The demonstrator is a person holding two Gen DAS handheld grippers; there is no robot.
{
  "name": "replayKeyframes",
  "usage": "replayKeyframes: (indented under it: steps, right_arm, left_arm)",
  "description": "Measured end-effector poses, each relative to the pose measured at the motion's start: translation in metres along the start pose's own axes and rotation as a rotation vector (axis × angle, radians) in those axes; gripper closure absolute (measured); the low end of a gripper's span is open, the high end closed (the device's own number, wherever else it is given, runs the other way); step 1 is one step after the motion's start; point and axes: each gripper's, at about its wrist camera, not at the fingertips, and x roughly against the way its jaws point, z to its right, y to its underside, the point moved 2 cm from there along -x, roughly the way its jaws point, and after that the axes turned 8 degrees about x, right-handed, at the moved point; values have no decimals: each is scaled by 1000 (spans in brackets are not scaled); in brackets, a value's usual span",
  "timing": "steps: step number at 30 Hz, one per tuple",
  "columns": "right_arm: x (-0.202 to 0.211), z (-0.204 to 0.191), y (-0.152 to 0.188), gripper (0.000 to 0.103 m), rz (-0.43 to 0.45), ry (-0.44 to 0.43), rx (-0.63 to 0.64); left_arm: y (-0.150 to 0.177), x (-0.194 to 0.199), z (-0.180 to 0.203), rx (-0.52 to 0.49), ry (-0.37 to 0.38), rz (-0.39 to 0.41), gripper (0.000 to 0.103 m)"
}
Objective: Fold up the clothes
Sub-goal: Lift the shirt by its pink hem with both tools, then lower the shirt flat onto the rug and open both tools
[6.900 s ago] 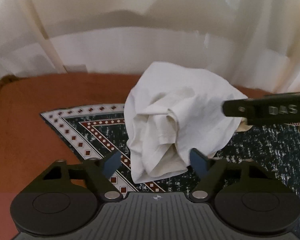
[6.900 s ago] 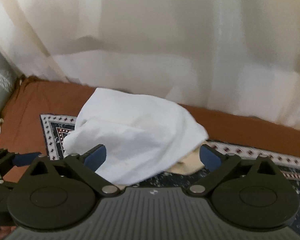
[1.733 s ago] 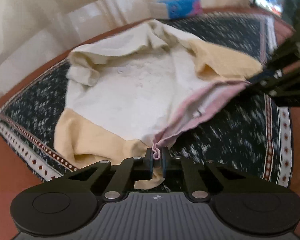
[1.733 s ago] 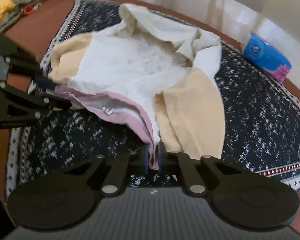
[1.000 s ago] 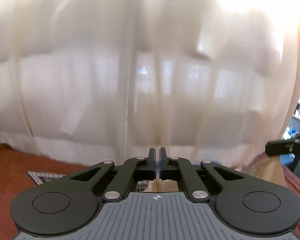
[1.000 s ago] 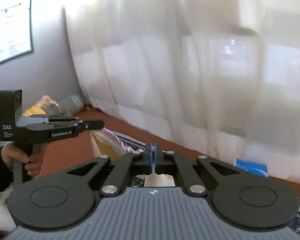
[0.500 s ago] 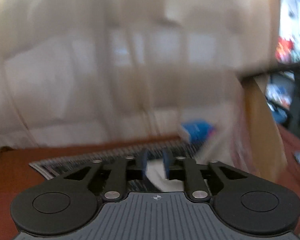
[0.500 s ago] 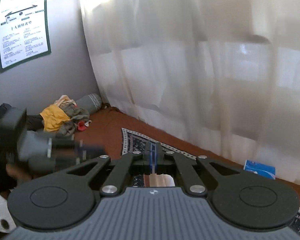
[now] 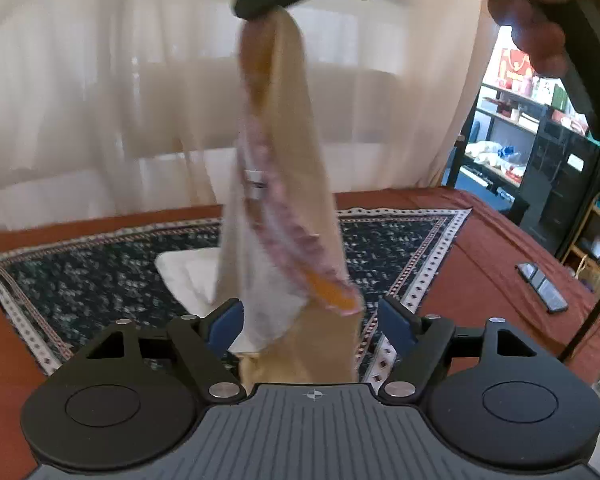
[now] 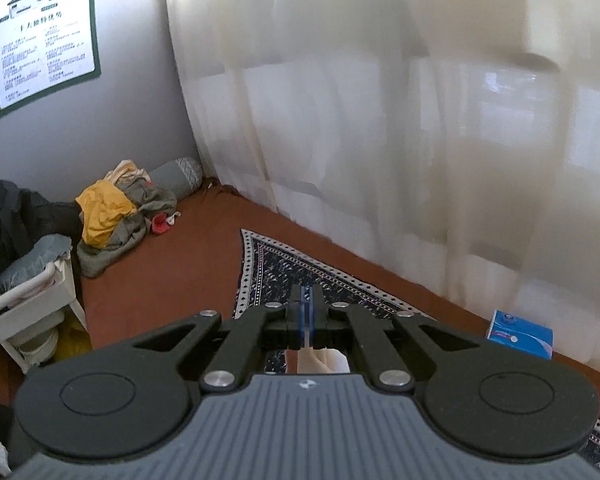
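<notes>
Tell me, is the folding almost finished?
Not yet. One white piece already lies flat on the rug, looking folded. The cream shirt hangs in the air, pinched by the right gripper, while the left gripper is open under it. A heap of clothes in the corner looks unfolded, so plenty seems left.

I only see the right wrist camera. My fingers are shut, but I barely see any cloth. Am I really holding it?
Observer: Yes. The left wrist view shows the cream garment dangling from the right gripper, high above the rug.
Operator: Is my other gripper holding it too?
Observer: No, the left gripper is open; the garment's lower end hangs between its fingers.
Operator: Anything under it?
Observer: A folded white cloth lies on the rug behind it.
</notes>
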Motion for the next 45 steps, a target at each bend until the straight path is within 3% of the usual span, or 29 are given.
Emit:
replayKeyframes:
  steps: [2, 5, 8, 9, 11, 12, 15, 19, 23, 35, 38, 40, 45]
  right_arm:
    - [-2, -4, -1, 101, -7, -3, 12]
    - [-3, -7, -2, 101, -12, -10, 12]
    - [-2, -9, -4, 101, -16, -13, 15]
    - [-1, -9, -4, 101, -17, -12, 17]
    - [0, -9, -4, 101, -19, -5, 18]
    - [1, -9, -4, 101, -19, 0, 16]
    - [7, -3, -2, 101, -8, 17, 0]
    - [18, 4, 0, 101, 12, 34, -21]
    - [35, 8, -1, 101, 48, 29, -43]
    - [116, -9, -25, 101, 208, -54, -26]
    - [114, -4, -31, 101, 217, -38, -8]
    - [95, 8, -29, 101, 195, -21, -20]
    - [2, 59, -9, 101, 72, 52, -97]
  left_arm:
    - [2, -8, 5, 26, 8, 0, 17]
    - [4, -23, -1, 93, -63, -1, 17]
    - [9, -39, -16, 165, -84, -41, 19]
    - [11, -42, -21, 185, -78, -50, 26]
    - [10, -42, -35, 240, -42, -63, 58]
    - [9, -40, -44, 273, -26, -62, 87]
    - [3, -29, -68, 324, -38, -40, 97]
    - [-15, -3, -91, 327, -82, 30, 99]
    - [-42, 35, -103, 261, -114, 120, 100]
    - [-127, 162, -94, 87, -86, 336, 100]
    - [-146, 155, -99, 32, -96, 342, 100]
    - [-156, 132, -107, 10, -115, 306, 100]
    - [-161, 5, -151, 18, -125, 97, 99]
